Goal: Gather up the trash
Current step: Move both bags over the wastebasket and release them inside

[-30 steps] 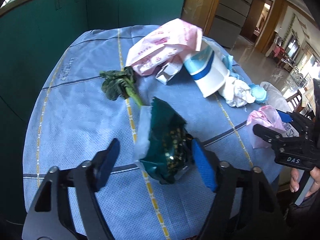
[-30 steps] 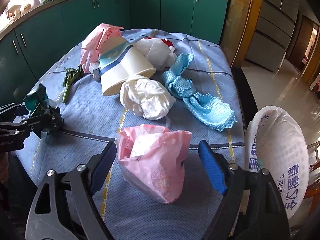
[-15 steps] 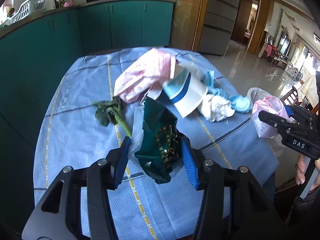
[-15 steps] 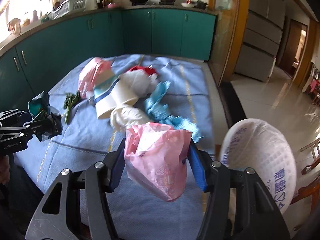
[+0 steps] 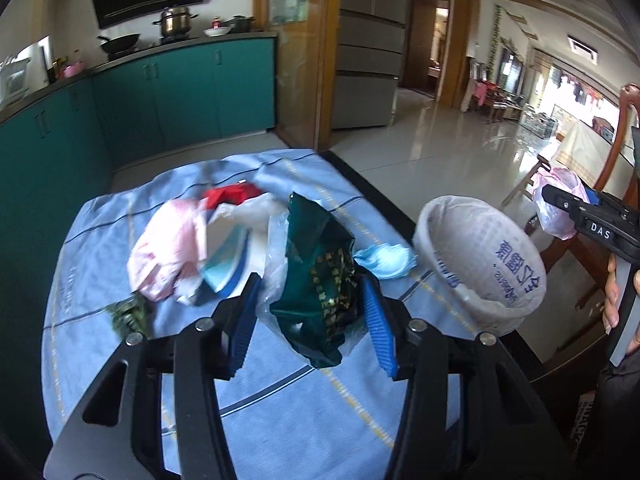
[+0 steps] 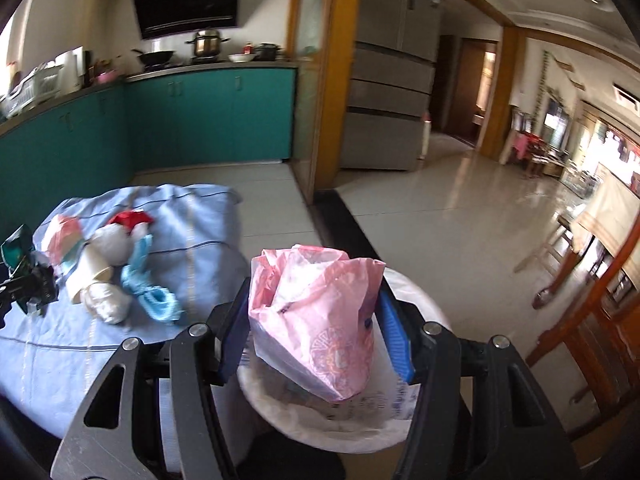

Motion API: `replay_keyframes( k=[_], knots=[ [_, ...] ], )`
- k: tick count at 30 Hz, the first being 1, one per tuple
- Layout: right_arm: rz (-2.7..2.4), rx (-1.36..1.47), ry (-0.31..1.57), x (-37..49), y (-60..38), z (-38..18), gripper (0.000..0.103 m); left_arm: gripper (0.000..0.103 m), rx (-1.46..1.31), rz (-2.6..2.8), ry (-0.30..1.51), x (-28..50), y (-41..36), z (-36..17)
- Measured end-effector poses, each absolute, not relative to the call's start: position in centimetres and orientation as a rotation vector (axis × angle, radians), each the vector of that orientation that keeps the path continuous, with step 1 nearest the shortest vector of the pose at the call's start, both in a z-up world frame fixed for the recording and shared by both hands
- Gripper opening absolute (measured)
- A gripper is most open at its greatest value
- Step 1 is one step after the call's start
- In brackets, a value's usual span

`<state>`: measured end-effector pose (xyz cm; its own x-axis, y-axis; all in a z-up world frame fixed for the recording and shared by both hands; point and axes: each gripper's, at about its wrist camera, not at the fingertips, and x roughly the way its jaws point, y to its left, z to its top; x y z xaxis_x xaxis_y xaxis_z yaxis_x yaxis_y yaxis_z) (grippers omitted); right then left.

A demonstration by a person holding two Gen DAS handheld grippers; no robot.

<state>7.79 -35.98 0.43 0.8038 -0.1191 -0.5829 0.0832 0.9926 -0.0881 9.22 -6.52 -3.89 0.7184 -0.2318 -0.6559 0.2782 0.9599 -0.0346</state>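
right gripper (image 6: pixel 316 332), lower centre: clamped on pink bag (image 6: pixel 316 312), hanging over the bin's (image 6: pixel 340 436) lined mouth | left gripper (image 5: pixel 312 316), lower centre: clamped on green wrapper (image 5: pixel 320 280), above the desk (image 5: pixel 280 408), bin at right | advice: centre each piece over the rim before releasing | far: remaining trash at desk's middle

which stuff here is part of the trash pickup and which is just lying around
Part of the job:
- green wrapper, in the left tongs
- pink bag, in the right tongs
- lined bin
- paper cup, blue cloth and leafy scrap on the table

Just lying about:
- pot and wok
- wooden chair
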Motion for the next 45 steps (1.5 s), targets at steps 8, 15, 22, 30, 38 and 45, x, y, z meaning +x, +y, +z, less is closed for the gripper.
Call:
replay_keyframes(
  k=[8,15,22,30,38,45],
  knots=[
    [-0.217,0.068,0.671,8.4,-41.8,-1.8,0.058,0.051,0.120,-0.456,0.732,12.3,-14.6,-3.9],
    [-0.297,0.121,0.696,9.1,-44.3,-3.4,0.058,0.051,0.116,-0.589,0.745,15.7,-22.3,-4.6],
    [-0.341,0.088,0.697,7.4,-45.6,-3.0,0.058,0.059,0.138,-0.693,0.728,16.7,-28.9,-5.5],
    [-0.356,0.107,0.716,6.1,-46.9,-3.6,0.058,0.086,0.214,-0.637,0.716,16.1,-30.3,-6.4],
    [-0.283,0.083,0.717,7.8,-44.3,-3.8,0.065,0.092,0.221,-0.493,0.645,15.0,-25.7,-4.8],
    [-0.276,0.049,0.700,7.9,-42.7,-3.0,0.078,0.092,0.199,-0.469,0.645,14.9,-23.2,-3.8]
  ],
)
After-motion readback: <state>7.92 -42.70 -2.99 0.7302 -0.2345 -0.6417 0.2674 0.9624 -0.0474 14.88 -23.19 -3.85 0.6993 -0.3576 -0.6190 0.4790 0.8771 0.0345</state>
